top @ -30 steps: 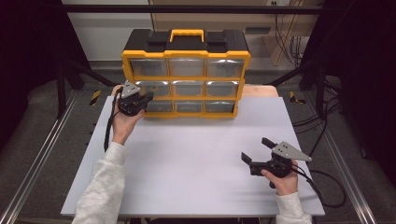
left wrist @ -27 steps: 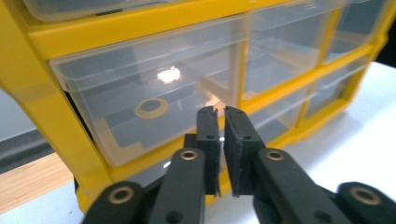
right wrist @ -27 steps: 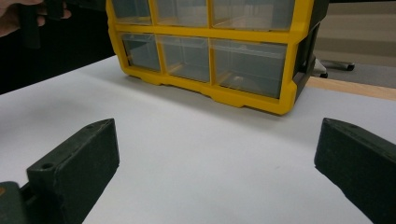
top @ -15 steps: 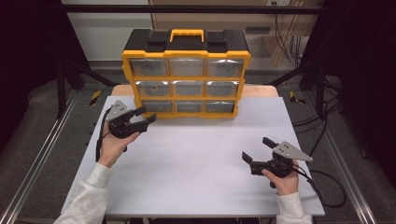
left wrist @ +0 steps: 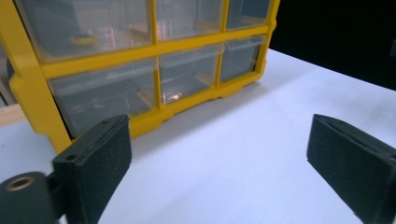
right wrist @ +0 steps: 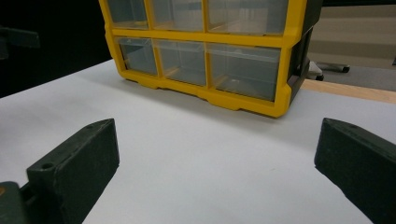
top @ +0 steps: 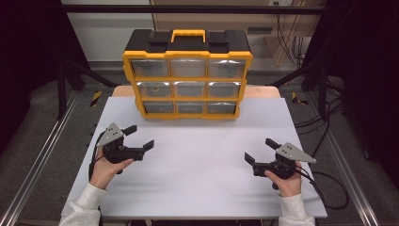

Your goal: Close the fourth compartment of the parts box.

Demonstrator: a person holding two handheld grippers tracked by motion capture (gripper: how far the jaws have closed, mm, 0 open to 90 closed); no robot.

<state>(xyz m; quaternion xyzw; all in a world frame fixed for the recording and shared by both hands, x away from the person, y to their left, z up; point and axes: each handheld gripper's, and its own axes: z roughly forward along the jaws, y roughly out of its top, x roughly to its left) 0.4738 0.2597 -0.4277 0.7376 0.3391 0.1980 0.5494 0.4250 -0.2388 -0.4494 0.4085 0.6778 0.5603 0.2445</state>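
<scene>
Right gripper [top: 258,151]: at about four o'clock on the white table [top: 197,188], near the front edge; its jaws stand wide apart with bare tabletop between them, holding and touching nothing. It looks parked, waiting clear of the work.
Left gripper [top: 140,137]: at about eight o'clock, a little farther in; its jaws have just been opening and now gape wide, with nothing between them.
Why so placed: both grippers point toward the cabinet from well apart, likely at rest between moves.
Drawer cabinet [top: 187,77]: yellow and black, at twelve o'clock on the far edge, upright; every clear drawer [left wrist: 105,95] looks pushed in.
</scene>
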